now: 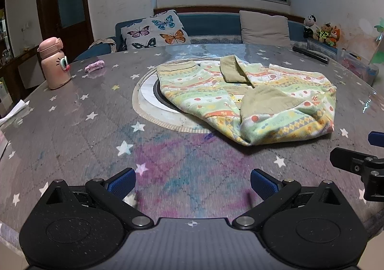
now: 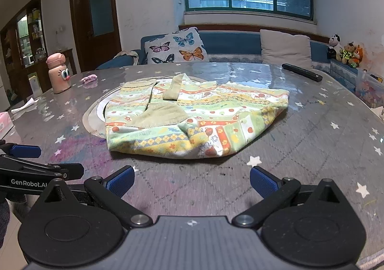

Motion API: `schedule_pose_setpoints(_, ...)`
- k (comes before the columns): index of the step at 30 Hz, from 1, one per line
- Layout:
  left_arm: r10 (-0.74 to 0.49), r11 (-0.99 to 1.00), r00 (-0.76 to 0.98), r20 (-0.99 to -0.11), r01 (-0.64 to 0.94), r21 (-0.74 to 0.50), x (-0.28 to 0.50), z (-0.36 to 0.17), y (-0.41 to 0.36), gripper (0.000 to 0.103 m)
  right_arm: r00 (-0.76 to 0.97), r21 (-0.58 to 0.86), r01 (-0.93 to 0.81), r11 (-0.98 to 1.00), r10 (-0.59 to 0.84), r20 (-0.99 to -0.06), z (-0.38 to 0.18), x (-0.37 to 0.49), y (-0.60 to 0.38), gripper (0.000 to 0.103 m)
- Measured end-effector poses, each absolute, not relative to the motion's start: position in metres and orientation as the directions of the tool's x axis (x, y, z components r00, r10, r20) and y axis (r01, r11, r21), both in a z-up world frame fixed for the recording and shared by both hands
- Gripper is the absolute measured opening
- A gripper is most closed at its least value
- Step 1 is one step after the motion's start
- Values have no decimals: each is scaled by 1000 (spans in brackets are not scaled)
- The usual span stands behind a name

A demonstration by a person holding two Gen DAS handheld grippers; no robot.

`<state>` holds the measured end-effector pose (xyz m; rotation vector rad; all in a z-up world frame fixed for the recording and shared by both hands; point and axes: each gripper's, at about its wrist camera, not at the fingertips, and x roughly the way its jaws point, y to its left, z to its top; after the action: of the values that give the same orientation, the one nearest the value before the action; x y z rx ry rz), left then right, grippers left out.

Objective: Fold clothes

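So we're looking at the sweater [image 2: 192, 116] sitting mid-table, partly over the round inlay [image 1: 148, 92], and it already looks bundled: both sleeves are pulled in across the body, with the 2 olive ribbed cuffs lying on top. The pattern is pastel stripes of green, yellow and orange with little fruit and animal prints. Its near edge is lumpy and thick, not a crisp fold, so we'd guess we're between folds, maybe about to do the last one or tidy it up.

Both tongs are empty with their blue pads spread apart: the left gripper [image 1: 193, 184] hovers over the starry tablecloth [image 1: 79, 130] near and left of the sweater, the right gripper [image 2: 192, 182] just near of its hem. Next move probably means pinching that near edge at 2 spots and carrying it far-ward evenly.

Further out, a pink bottle [image 1: 54, 64] stands far left and a black remote [image 2: 302, 72] lies far right.
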<state>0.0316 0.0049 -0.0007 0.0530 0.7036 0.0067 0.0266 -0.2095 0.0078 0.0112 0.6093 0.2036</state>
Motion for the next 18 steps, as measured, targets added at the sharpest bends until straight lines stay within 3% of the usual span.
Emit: schedule_pose_setpoints(18,32,998,763,-646,10,61,84,12,10,103,788,47,-229,972,213,-578,24,84,-205,103)
